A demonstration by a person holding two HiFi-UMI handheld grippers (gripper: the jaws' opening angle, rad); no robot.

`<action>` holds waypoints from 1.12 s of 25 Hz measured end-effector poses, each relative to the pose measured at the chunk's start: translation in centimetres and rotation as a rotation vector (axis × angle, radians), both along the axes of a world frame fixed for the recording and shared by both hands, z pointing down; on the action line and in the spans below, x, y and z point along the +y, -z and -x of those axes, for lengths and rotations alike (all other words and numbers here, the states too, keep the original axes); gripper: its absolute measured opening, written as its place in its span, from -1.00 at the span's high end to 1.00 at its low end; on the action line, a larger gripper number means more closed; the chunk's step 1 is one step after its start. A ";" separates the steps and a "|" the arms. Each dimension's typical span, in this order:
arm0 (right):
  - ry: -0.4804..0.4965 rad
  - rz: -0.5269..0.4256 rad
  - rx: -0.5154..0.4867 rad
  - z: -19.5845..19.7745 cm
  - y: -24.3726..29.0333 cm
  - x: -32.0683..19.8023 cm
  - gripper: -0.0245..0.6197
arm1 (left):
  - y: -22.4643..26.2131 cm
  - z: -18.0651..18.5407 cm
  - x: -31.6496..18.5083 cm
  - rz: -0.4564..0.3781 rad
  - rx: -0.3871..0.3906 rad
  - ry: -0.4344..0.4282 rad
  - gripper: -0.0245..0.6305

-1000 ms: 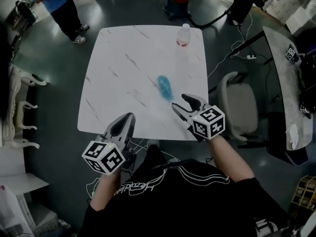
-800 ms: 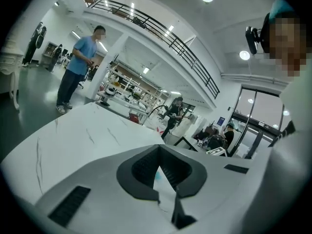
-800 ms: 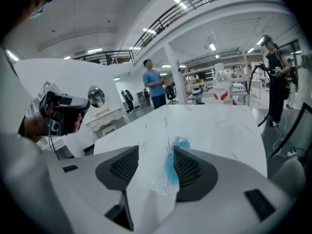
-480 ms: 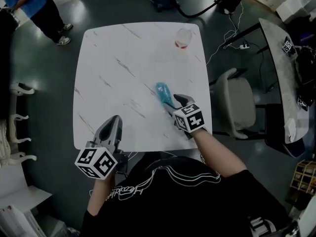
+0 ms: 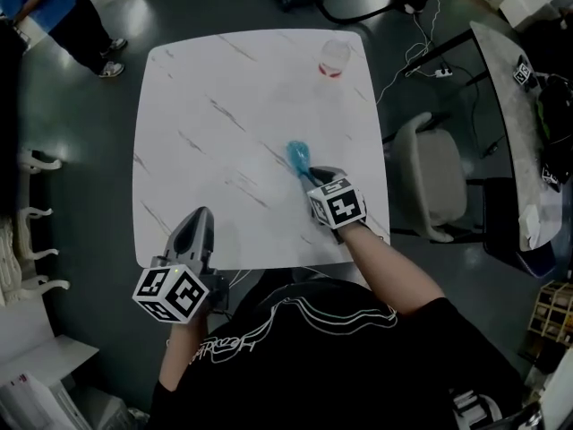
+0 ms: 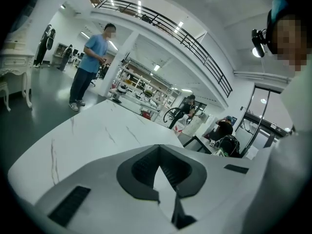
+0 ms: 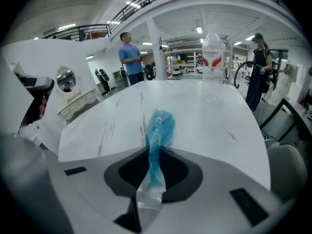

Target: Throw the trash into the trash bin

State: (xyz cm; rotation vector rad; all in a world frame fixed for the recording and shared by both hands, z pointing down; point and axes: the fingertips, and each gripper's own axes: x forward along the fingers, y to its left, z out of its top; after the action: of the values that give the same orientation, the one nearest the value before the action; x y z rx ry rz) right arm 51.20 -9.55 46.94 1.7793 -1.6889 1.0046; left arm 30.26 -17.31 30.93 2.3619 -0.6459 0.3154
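Head view: right forearm (image 5: 389,271) outstretched tableward

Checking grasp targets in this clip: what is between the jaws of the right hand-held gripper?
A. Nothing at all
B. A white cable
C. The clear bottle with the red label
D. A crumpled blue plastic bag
D: in the right gripper view the blue plastic bag lies on the table, and its tail is pinched in the closing jaws of the right hand-held gripper.
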 end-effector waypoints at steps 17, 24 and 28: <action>0.079 -0.331 0.013 1.9 14.1 10.6 0.78 | 1.4 -1.6 13.7 0.008 0.062 -0.031 0.91; 0.158 -0.455 -0.045 4.7 19.2 16.5 0.78 | 4.2 0.5 20.7 -0.053 0.070 0.038 0.91; 0.246 -0.510 -0.096 8.1 20.6 16.9 0.78 | 5.2 4.0 22.9 -0.095 0.048 0.130 0.91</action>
State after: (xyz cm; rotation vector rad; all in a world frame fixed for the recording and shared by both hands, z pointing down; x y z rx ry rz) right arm 43.13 7.36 26.37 1.7702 -2.3137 0.5918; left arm 26.26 5.63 25.71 2.3956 -0.8033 0.1732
